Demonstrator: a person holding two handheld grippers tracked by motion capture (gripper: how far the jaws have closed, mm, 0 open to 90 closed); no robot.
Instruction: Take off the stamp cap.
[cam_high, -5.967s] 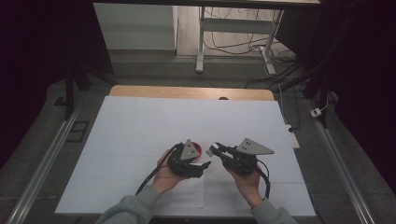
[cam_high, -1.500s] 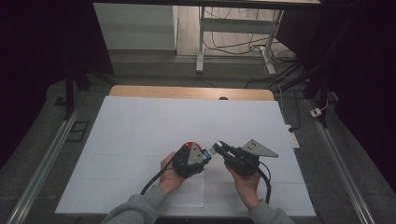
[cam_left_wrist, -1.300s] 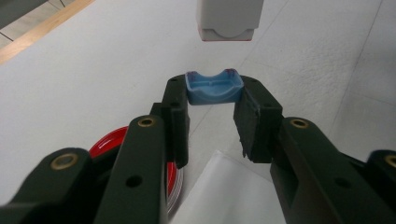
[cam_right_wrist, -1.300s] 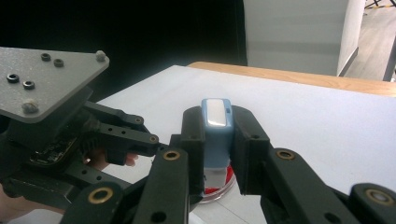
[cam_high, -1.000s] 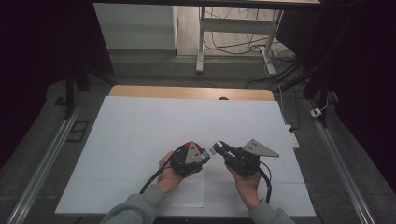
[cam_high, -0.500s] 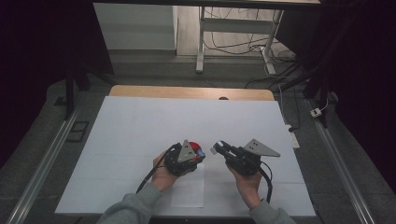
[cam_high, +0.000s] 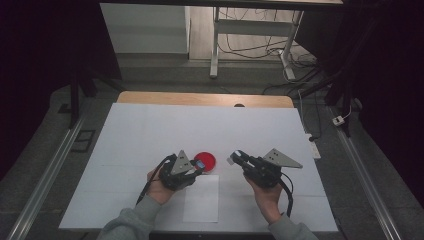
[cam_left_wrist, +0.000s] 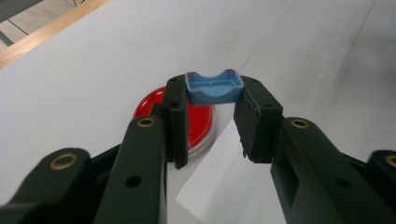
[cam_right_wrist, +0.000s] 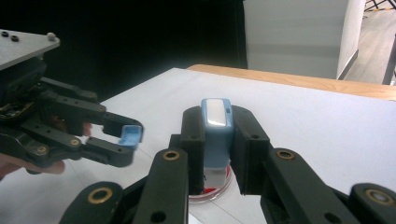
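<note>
My left gripper (cam_high: 199, 164) is shut on a small blue cap (cam_left_wrist: 212, 88), which sits crosswise between its fingertips. Under and just beyond that cap lies a round red dish (cam_high: 205, 160) on the white table (cam_high: 150, 130). My right gripper (cam_high: 235, 158) is shut on a light-blue block with a white end face (cam_right_wrist: 215, 130), held upright between its jaws. In the right gripper view the left gripper (cam_right_wrist: 128, 137) stands apart at the left with the blue cap (cam_right_wrist: 131, 135), and the red dish (cam_right_wrist: 219, 186) peeks out below the block.
A white sheet of paper (cam_high: 202, 198) lies near the table's front edge between my hands. A wooden strip (cam_high: 205, 98) runs along the far edge. Metal rails (cam_high: 45, 170) flank the table, and cables and table legs (cam_high: 215, 45) lie on the floor beyond.
My left gripper has drawn away to the left from the right gripper, taking the blue cap with it and uncovering the red dish. The right gripper has stayed put.
</note>
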